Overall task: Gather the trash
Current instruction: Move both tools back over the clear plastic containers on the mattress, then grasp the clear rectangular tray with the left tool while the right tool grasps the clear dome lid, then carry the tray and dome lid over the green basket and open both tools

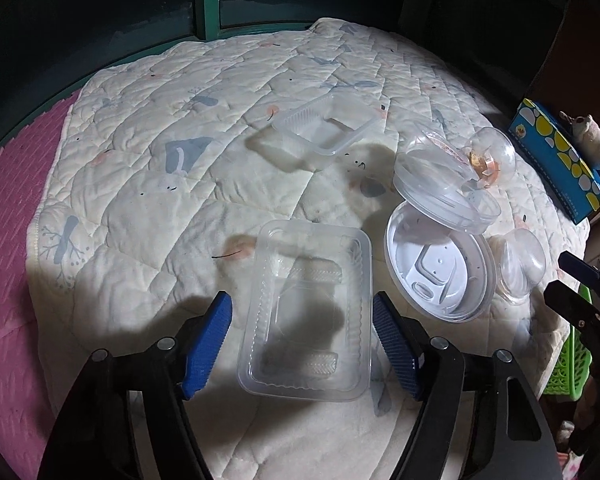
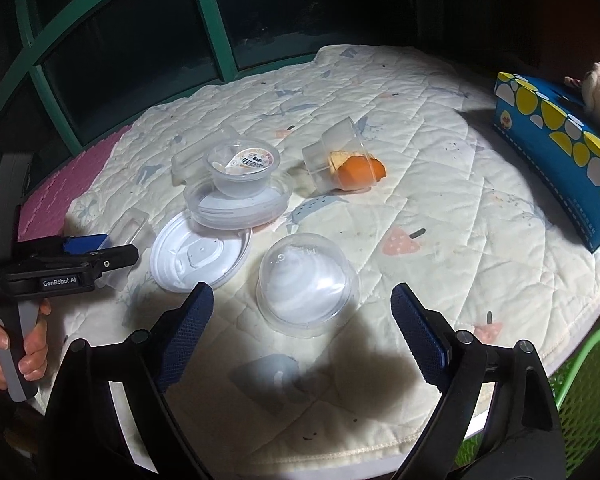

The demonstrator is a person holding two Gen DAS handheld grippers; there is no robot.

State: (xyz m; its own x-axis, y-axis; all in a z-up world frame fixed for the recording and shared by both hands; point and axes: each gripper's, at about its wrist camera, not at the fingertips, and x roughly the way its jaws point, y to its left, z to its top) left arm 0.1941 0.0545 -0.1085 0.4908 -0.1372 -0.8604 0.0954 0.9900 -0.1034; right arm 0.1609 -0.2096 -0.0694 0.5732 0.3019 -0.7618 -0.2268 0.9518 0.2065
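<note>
The left tongs are pointing steeply down at a quilt, their blue pads standing partly apart on either side of a clear rectangular tray that is lying flat, with a sliver of gap showing at each pad. A hand is wrapping around the grey handle at the left edge of the right wrist view. The right tongs are tilting down with their arms spread wide, framing a clear dome lid without touching it. A white round lid is lying just beside the tray. A green basket is sitting off the quilt's right edge.
</note>
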